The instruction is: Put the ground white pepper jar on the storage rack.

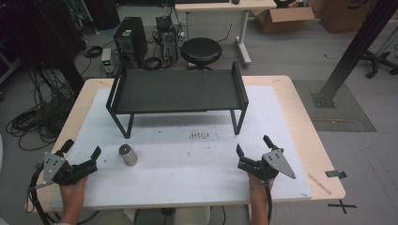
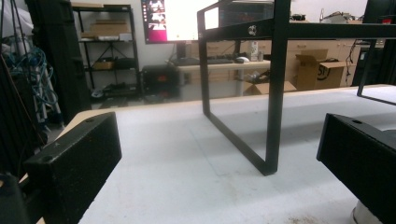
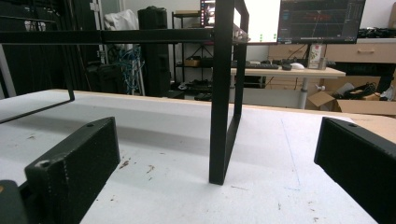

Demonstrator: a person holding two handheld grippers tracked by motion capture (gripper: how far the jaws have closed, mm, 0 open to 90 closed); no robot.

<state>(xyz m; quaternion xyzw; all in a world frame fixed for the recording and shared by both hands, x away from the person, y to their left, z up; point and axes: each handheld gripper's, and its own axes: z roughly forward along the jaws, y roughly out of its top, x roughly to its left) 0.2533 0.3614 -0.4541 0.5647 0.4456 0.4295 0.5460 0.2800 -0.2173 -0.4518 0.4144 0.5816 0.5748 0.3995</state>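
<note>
We hold a gripper in each hand at the near edge of the white-covered surface (image 1: 187, 154). Our left gripper (image 1: 80, 151) sits at the near left corner, its jaws spread wide with nothing between them; in the left gripper view (image 2: 219, 154) the two black jaws stand far apart at either side of the frame. Just beside its right jaw stands a small metal can (image 1: 127, 155), upright on the surface and not touched; its rim peeks in at the bottom right corner of the left gripper view (image 2: 362, 215). Our right gripper (image 1: 253, 145) rests at the near right, well apart from the can, its jaws likewise wide and empty, as the right gripper view (image 3: 215, 158) shows. Behind both, a black metal shelf (image 1: 178, 91) stands on thin legs across the far half of the surface. A round black stool (image 1: 201, 52) sits on the floor beyond it.
</note>
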